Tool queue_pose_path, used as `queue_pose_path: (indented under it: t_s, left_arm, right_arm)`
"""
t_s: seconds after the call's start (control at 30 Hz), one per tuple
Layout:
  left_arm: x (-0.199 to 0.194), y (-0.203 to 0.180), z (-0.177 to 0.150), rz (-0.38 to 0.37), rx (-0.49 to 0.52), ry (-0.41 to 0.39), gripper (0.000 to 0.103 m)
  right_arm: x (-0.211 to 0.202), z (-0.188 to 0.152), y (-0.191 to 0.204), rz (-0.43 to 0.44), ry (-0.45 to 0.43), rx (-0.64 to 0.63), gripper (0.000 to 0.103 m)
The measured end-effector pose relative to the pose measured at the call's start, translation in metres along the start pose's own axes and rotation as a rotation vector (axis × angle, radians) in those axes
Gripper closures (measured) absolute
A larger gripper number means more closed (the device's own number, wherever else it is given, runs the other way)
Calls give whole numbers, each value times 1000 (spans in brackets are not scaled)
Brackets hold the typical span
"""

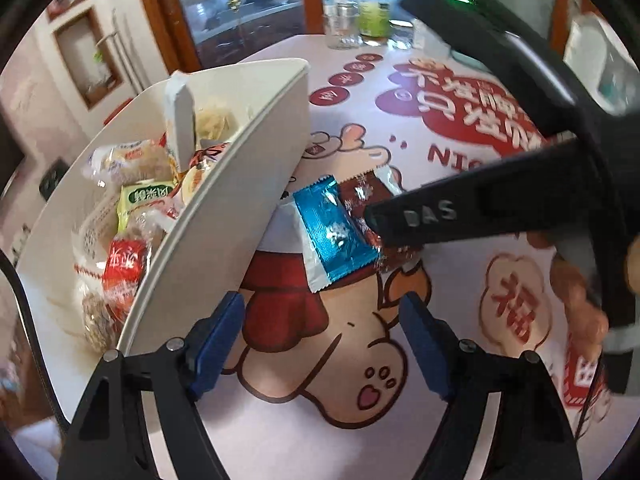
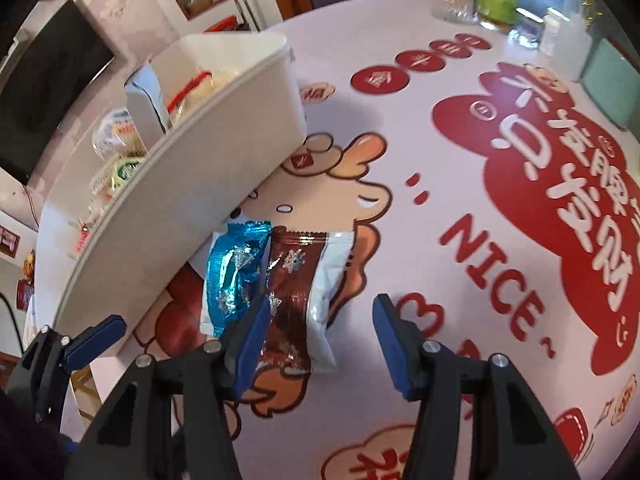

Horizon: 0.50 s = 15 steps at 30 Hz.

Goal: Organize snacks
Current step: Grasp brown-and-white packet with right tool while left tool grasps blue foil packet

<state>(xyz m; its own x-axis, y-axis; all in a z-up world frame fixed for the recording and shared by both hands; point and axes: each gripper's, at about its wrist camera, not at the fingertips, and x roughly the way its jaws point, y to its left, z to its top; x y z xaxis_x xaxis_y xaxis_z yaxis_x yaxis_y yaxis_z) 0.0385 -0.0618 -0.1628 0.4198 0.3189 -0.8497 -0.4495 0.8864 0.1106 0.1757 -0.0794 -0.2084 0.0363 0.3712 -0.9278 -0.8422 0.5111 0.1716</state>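
Right wrist view looks down on two snack packets lying side by side on a printed tablecloth (image 2: 400, 184). One is a blue foil packet (image 2: 234, 276), the other a brown packet with silver snowflakes (image 2: 288, 292) and white ends. They touch along their long edges, and the blue one lies just beside the wall of a white bin (image 2: 192, 208). The right gripper (image 2: 320, 344) hangs over the brown packet with its blue-padded jaws apart; the packet's near end sits between them, and its left finger (image 2: 250, 344) overlaps the packet's left edge, though contact cannot be confirmed.

Left wrist view shows the same pair from the other side: the blue foil packet (image 1: 334, 234) is in full sight, while the brown packet (image 1: 362, 196) is partly hidden behind the dark body of the right gripper (image 1: 380, 224), whose tip reaches down onto it. The left gripper (image 1: 322, 344) has its jaws wide apart and empty above the tablecloth (image 1: 400, 420), short of the packets.

The white bin (image 1: 224, 216) already holds assorted wrapped snacks (image 1: 132, 204). A bottle (image 1: 374, 8) and glass jars (image 1: 340, 20) stand at the table's far edge.
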Motion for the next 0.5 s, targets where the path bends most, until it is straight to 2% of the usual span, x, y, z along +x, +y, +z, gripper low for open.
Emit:
queue_pose_path:
  t_s: [0.13, 0.2, 0.3, 0.37, 0.5]
  left_arm:
    - [5, -3, -1, 25, 80, 7, 25]
    - [9, 1, 0, 40, 86, 17, 25]
    - [20, 21, 5, 73, 40, 58, 25]
    - [24, 34, 9, 66, -2, 75, 25]
    - [29, 43, 16, 37, -52, 93, 25]
  right_arm:
    - [4, 0, 5, -5, -10, -32, 50]
    - [4, -2, 7, -14, -18, -50, 53]
    - [4, -5, 10, -30, -26, -91, 61]
    - [3, -7, 11, -60, -22, -122, 70]
    - [-1, -15, 12, -95, -20, -158, 72]
